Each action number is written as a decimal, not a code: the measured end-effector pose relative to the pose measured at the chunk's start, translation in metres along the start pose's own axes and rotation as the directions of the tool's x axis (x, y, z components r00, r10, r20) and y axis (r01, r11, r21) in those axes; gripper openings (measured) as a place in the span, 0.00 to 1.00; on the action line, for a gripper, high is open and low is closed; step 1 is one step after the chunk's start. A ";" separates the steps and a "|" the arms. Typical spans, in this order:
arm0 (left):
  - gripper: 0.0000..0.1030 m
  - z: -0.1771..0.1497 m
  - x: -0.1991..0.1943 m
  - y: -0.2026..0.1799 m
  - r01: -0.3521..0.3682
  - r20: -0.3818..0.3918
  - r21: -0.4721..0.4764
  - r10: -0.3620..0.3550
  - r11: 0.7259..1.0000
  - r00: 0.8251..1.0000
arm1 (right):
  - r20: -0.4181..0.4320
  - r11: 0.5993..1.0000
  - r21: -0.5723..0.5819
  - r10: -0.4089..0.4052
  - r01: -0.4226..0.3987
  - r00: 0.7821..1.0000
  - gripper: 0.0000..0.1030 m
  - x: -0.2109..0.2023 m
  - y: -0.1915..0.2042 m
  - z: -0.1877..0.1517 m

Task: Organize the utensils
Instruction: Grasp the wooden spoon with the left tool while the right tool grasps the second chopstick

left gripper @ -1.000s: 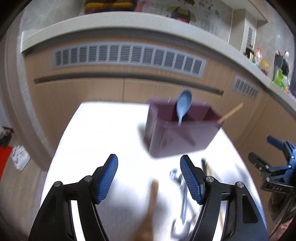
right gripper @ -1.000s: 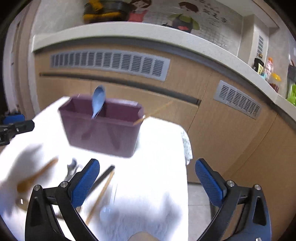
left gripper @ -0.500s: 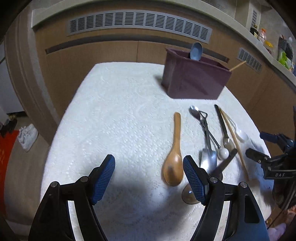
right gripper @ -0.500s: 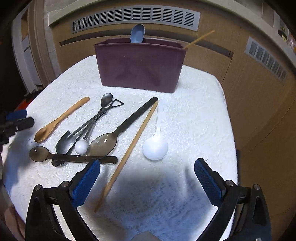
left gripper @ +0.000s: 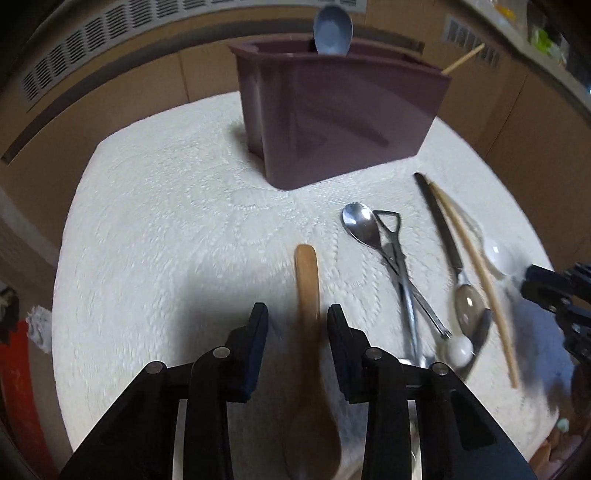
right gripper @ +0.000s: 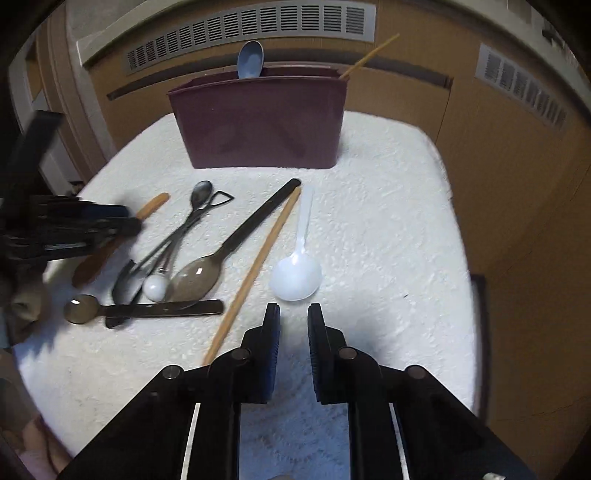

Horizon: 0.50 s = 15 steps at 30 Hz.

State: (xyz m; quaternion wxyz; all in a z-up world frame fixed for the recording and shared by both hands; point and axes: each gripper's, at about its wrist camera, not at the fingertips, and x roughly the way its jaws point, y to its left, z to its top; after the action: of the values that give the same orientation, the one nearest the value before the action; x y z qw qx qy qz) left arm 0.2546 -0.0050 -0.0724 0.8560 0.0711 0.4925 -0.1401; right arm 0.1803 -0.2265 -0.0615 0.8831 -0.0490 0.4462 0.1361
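A maroon holder (left gripper: 343, 114) (right gripper: 262, 122) stands at the far side of the white cloth, with a blue spoon (left gripper: 332, 31) and a stick in it. My left gripper (left gripper: 297, 314) straddles the handle of the wooden spoon (left gripper: 308, 291) that lies on the cloth; its jaws are narrowed but a gap shows on both sides of the handle. My right gripper (right gripper: 293, 312) is nearly shut and empty, just short of the white plastic spoon (right gripper: 295, 277). A loose chopstick (right gripper: 255, 273) lies left of it.
Metal spoons (left gripper: 364, 225), a small shovel-shaped spoon (right gripper: 129, 280), two dark translucent spoons (right gripper: 199, 277) and a white-tipped one (right gripper: 155, 288) lie in a heap between the grippers. Wooden cabinets (right gripper: 498, 147) stand behind the table. The cloth's edges (left gripper: 62, 258) drop off to the floor.
Both grippers have dropped toward the cloth and their jaws have narrowed. The left one has come over the wooden spoon's handle; the right one has come up to the white spoon.
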 end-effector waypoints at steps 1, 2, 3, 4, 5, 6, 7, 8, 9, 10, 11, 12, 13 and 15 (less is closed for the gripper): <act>0.33 0.005 0.002 -0.002 -0.006 -0.009 0.011 0.006 1.000 1.000 | 0.001 1.000 0.002 0.011 -0.011 1.000 0.13 -0.001 0.000 0.002; 0.29 0.008 0.003 -0.003 -0.003 -0.013 0.010 0.003 1.000 1.000 | 0.003 1.000 0.000 0.013 -0.013 1.000 0.13 -0.001 0.001 0.005; 0.27 0.011 0.004 -0.004 -0.003 -0.008 0.002 0.003 1.000 1.000 | 0.003 1.000 0.000 0.019 -0.019 1.000 0.13 0.000 0.003 0.010; 0.21 0.010 0.003 -0.004 -0.008 0.006 -0.002 0.008 1.000 1.000 | 0.001 0.999 0.005 0.037 -0.037 0.999 0.13 0.002 0.005 0.014; 0.12 0.009 0.002 -0.005 -0.001 0.024 -0.014 0.001 1.000 1.000 | -0.005 0.998 0.015 0.065 -0.065 0.998 0.13 0.005 0.006 0.019; 0.12 0.006 0.001 -0.005 0.017 0.042 -0.039 -0.016 0.999 0.999 | -0.012 0.996 0.025 0.091 -0.090 0.996 0.13 0.010 0.008 0.025; 0.12 0.004 -0.002 -0.004 0.035 0.061 -0.066 -0.031 0.997 0.998 | -0.014 0.995 0.034 0.090 -0.090 0.996 0.13 0.015 0.011 0.031; 0.12 0.000 -0.007 -0.002 0.057 0.089 -0.098 -0.049 0.994 0.995 | -0.014 0.997 0.035 0.074 -0.073 0.997 0.13 0.021 0.013 0.037; 0.12 -0.004 -0.012 0.001 0.072 0.115 -0.124 -0.057 0.990 0.992 | -0.020 0.998 0.035 0.051 -0.051 0.998 0.13 0.030 0.015 0.044; 0.12 -0.009 -0.020 0.003 0.079 0.148 -0.146 -0.057 0.986 0.987 | -0.030 0.999 0.040 0.033 -0.032 0.999 0.13 0.037 0.014 0.049; 0.12 -0.013 -0.031 0.005 0.093 0.189 -0.164 -0.062 0.982 0.980 | -0.046 0.999 0.046 0.014 -0.012 0.999 0.13 0.045 0.014 0.054; 0.12 -0.017 -0.042 0.009 0.107 0.224 -0.181 -0.065 0.978 0.972 | -0.063 0.999 0.048 -0.005 0.008 0.998 0.13 0.053 0.013 0.059; 0.12 -0.018 -0.050 0.013 0.115 0.252 -0.195 -0.064 0.974 0.966 | -0.076 0.998 0.053 -0.020 0.024 0.997 0.13 0.060 0.013 0.063; 0.12 -0.022 -0.072 0.020 0.139 0.313 -0.222 -0.065 0.965 0.948 | -0.086 0.998 0.048 -0.023 0.028 0.996 0.13 0.070 0.014 0.069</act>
State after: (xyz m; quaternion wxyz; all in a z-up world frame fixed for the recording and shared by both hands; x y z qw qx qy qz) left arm 0.2087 0.0323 -0.0219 0.9151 -0.0817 0.3718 -0.1327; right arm 0.2695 -0.1849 -0.0760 0.8658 -0.0386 0.4862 0.1115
